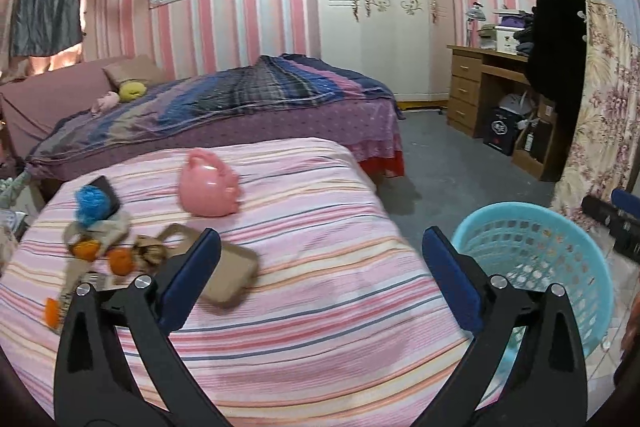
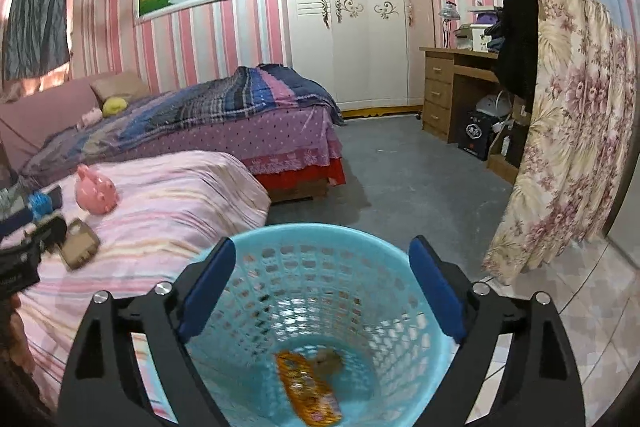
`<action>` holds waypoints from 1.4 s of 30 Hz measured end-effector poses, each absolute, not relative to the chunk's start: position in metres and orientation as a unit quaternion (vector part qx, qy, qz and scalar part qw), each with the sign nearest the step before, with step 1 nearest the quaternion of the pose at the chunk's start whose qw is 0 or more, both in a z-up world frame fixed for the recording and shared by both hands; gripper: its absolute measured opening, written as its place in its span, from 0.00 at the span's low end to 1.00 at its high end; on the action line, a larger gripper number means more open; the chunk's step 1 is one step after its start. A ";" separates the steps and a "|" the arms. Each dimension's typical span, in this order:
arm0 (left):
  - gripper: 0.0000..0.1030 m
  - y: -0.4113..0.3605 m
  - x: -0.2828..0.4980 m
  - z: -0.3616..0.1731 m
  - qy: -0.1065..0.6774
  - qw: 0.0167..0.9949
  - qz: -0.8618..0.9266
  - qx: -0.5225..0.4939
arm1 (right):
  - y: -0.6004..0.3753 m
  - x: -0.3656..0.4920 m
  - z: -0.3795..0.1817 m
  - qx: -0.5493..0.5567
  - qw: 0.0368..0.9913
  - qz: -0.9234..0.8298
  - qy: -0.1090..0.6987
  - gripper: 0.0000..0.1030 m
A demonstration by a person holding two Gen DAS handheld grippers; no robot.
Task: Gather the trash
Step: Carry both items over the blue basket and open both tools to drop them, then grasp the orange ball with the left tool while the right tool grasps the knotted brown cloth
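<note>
My left gripper (image 1: 320, 247) is open and holds nothing, above the pink striped bedspread (image 1: 320, 307). To its left lie scraps: orange peels (image 1: 120, 261), a blue tuft (image 1: 92, 201) and a brown cardboard piece (image 1: 230, 275) by the left finger. Beside the bed stands a light blue mesh basket (image 1: 540, 247). My right gripper (image 2: 322, 251) hangs open over that basket (image 2: 304, 229), with nothing between its fingers. At the basket's bottom lie an orange wrapper (image 2: 308, 383) and a brownish lump (image 2: 328, 357).
A pink piggy bank (image 1: 208, 189) sits on the striped bed. Behind it is a second bed with a plaid blanket (image 1: 260, 95). Beyond the grey floor (image 2: 400, 179) are a white wardrobe (image 1: 376, 19) and a wooden desk (image 1: 480, 87). A floral curtain (image 2: 568, 127) hangs at the right.
</note>
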State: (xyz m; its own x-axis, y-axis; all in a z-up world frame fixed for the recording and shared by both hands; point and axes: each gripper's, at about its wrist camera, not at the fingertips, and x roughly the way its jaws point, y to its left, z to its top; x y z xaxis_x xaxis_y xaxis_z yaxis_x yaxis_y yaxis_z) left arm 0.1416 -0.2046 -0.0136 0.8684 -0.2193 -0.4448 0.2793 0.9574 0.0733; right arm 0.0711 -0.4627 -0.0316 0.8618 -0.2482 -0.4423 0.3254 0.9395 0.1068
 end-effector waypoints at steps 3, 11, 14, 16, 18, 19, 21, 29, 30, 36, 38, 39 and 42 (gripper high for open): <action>0.94 -0.179 0.140 -0.010 0.219 0.967 -0.107 0.073 | -0.449 0.075 -0.025 0.090 0.964 -0.139 0.206 0.88; 0.94 -0.086 0.146 -0.010 0.233 0.971 -0.031 0.052 | -0.395 0.099 -0.020 0.057 0.969 -0.107 0.216 0.88; 0.94 -0.052 0.151 -0.015 0.243 0.969 -0.005 0.044 | -0.373 0.107 -0.020 0.047 0.970 -0.092 0.219 0.88; 0.94 -0.027 0.155 -0.019 0.249 0.968 0.016 0.034 | -0.359 0.112 -0.020 0.045 0.971 -0.082 0.222 0.88; 0.94 -0.004 0.157 -0.024 0.255 0.966 0.028 0.018 | -0.348 0.117 -0.021 0.042 0.971 -0.075 0.225 0.88; 0.94 0.005 0.159 -0.026 0.258 0.965 0.033 0.013 | -0.337 0.121 -0.022 0.037 0.971 -0.071 0.227 0.88; 0.94 0.027 0.164 -0.033 0.268 0.962 0.045 0.009 | -0.328 0.124 -0.023 0.033 0.971 -0.067 0.229 0.88; 0.94 0.086 0.183 -0.064 0.320 0.945 0.061 0.011 | -0.278 0.138 -0.035 -0.005 0.967 -0.041 0.250 0.88; 0.94 0.091 0.184 -0.067 0.324 0.944 0.061 0.011 | -0.272 0.139 -0.035 -0.007 0.967 -0.040 0.252 0.88; 0.77 0.103 0.191 -0.085 0.356 0.934 0.026 0.018 | -0.250 0.146 -0.043 0.008 0.964 -0.026 0.265 0.88; 0.66 0.107 0.195 -0.090 0.371 0.929 0.007 0.005 | -0.244 0.148 -0.045 0.009 0.963 -0.023 0.268 0.88; 0.63 0.109 0.195 -0.091 0.373 0.928 0.000 -0.003 | -0.240 0.150 -0.045 0.007 0.963 -0.023 0.269 0.88; 0.52 0.112 0.196 -0.091 0.377 0.926 -0.018 -0.019 | -0.227 0.152 -0.048 0.004 0.962 -0.017 0.272 0.88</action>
State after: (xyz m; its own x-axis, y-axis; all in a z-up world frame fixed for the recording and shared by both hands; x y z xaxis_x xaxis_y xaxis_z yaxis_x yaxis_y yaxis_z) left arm 0.1963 0.1119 -0.0914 0.7155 -0.0474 -0.6970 0.0186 0.9986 -0.0489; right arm 0.1522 -0.2271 -0.0480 0.8513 -0.0312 -0.5238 0.0352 0.9994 -0.0023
